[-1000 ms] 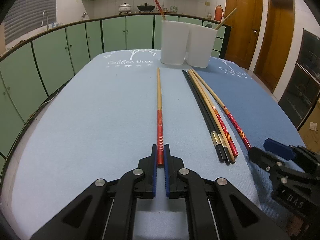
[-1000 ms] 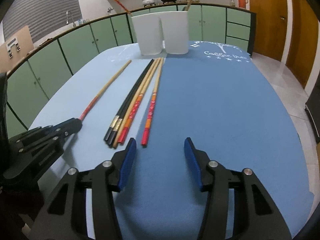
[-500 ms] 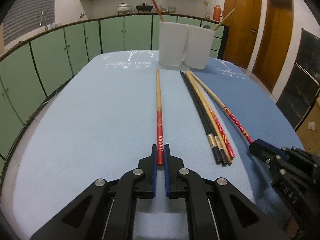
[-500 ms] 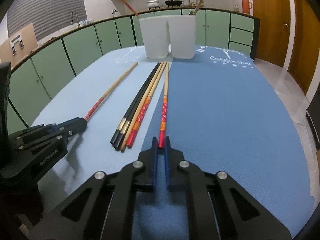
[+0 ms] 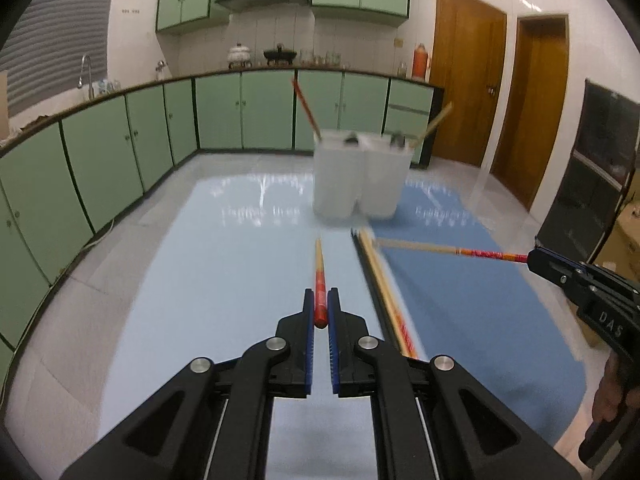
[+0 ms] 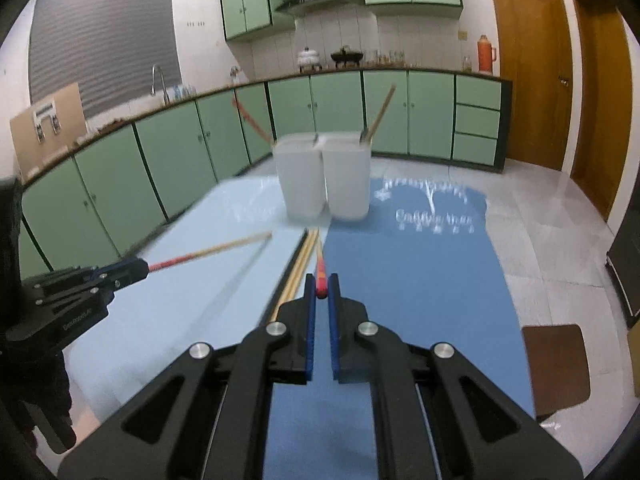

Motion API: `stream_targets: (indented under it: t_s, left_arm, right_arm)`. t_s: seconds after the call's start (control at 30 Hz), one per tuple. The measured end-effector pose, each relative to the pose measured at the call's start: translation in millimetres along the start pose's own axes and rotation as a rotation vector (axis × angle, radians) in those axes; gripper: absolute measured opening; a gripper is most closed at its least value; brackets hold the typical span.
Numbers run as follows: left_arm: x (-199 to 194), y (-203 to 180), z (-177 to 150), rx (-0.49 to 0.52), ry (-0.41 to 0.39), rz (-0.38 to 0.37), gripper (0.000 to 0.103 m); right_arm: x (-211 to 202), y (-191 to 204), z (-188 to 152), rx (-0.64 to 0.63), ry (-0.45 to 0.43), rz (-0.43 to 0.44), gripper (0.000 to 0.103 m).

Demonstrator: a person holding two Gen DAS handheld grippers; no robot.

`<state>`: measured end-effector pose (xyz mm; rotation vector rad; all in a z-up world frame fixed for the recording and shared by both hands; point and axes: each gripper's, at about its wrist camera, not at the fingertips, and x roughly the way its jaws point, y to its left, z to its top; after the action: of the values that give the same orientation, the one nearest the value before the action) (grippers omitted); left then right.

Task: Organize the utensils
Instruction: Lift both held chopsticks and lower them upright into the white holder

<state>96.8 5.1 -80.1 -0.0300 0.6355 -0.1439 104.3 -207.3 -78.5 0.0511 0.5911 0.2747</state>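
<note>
My left gripper is shut on the red end of a wooden chopstick, held above the blue table. My right gripper is shut on the red end of another chopstick, also off the table. Each view shows the other gripper out to the side: the right gripper with its chopstick, and the left gripper with its chopstick. Several chopsticks lie in a bundle on the cloth. Two white cups stand at the far end, each with a chopstick in it.
The table cloth is light blue on the left and darker blue on the right. Green cabinets curve round the left and back. A brown stool stands off the table's right edge. Wooden doors are at the far right.
The right gripper went from open to shut on a red-ended chopstick. Both grippers then rose, lifting their chopsticks off the table; the view is blurred from the motion.
</note>
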Motion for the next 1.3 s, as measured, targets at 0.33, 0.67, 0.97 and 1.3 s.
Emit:
stream_targets:
  t_s: [0.33,0.67,0.97,1.3]
  left_arm:
    - [-22,-1,58,0.01,-0.103,-0.038,0.006]
    - [-22,-9,83,0.036,-0.134,-0.064,0.006]
    - [-21,-10,99,0.041,-0.165,-0.079,0.006]
    - [-28,-18,146,0.063,-0.262,-0.101,0.006]
  right_arm:
    - [-19,-14,75,0.021,-0.041,0.048,0.005]
    - [-19,-4,117,-0.063,-0.043,0.062,0.005]
    - [-17,-8,150,-0.074,-0.079,0.079,0.005]
    - [-12,-16,205,-0.096,-0.145,0.079,0.005]
